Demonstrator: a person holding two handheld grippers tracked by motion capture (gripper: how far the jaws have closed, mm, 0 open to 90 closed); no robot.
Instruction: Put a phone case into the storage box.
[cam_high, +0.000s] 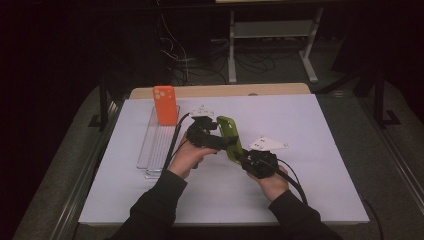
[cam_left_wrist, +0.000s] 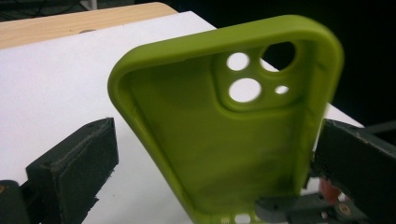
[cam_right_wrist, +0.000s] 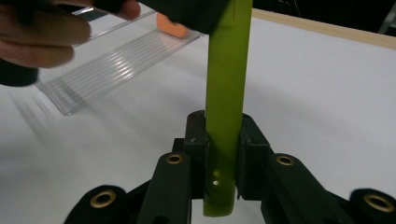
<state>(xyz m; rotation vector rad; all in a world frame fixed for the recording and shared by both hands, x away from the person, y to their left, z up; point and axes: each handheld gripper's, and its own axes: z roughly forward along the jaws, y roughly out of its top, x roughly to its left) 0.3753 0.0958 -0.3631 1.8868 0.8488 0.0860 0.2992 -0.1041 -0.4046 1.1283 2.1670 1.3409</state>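
Observation:
A green phone case (cam_high: 230, 135) stands on edge above the white table (cam_high: 310, 190). My right gripper (cam_high: 250, 159) is shut on its bottom end; in the right gripper view both pads (cam_right_wrist: 196, 140) press its two faces (cam_right_wrist: 225, 93). My left gripper (cam_high: 220, 141) reaches in from the left and straddles the case. In the left gripper view the hollow inside with its camera holes (cam_left_wrist: 219, 135) faces me. The left pad (cam_left_wrist: 74, 163) stands clear of the rim, while the right jaw sits right at the other rim. The left gripper (cam_left_wrist: 210, 156) is open.
An orange phone case (cam_high: 165, 105) stands upright at the far end of a clear ribbed tray (cam_high: 156, 145), left of the hands. The tray (cam_right_wrist: 112, 65) also lies behind the green case. A wooden table edge (cam_high: 220, 91) runs along the back.

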